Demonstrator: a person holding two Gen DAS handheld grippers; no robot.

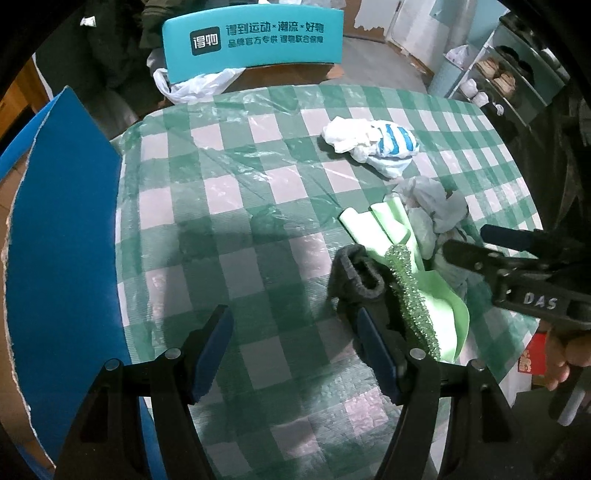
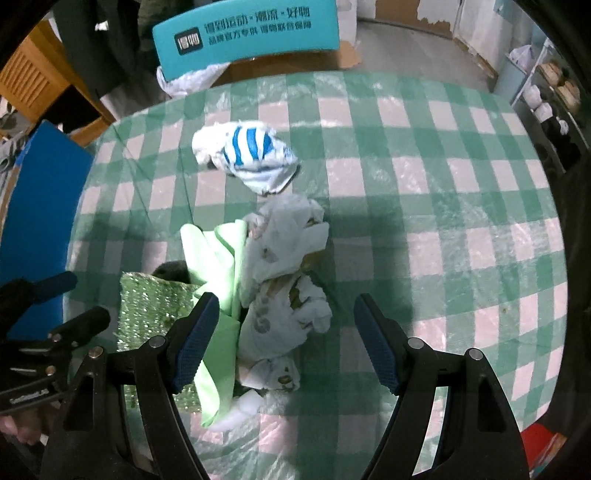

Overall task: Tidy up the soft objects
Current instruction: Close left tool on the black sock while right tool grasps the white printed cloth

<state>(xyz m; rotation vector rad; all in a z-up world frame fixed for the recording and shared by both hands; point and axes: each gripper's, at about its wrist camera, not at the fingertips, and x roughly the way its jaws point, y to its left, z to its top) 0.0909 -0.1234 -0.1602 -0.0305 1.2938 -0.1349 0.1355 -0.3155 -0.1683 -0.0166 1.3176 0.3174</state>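
Left gripper (image 1: 295,350): fingers spread, holding nothing, lower frame.
Right gripper (image 2: 284,343): fingers spread above white cloth (image 2: 284,258).
Green cloth (image 2: 218,258): touching white cloth, centre.
Striped cloth (image 2: 247,151): upper centre, on checked surface (image 2: 443,221).

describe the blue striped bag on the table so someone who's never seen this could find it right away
Start at the round table with the green-and-white checked cloth. Toward its far side, nearer the teal chair back, a crumpled plastic bag lies alone, apart from the pile of soft things nearer the grippers. Only it has bold blue and white stripes.
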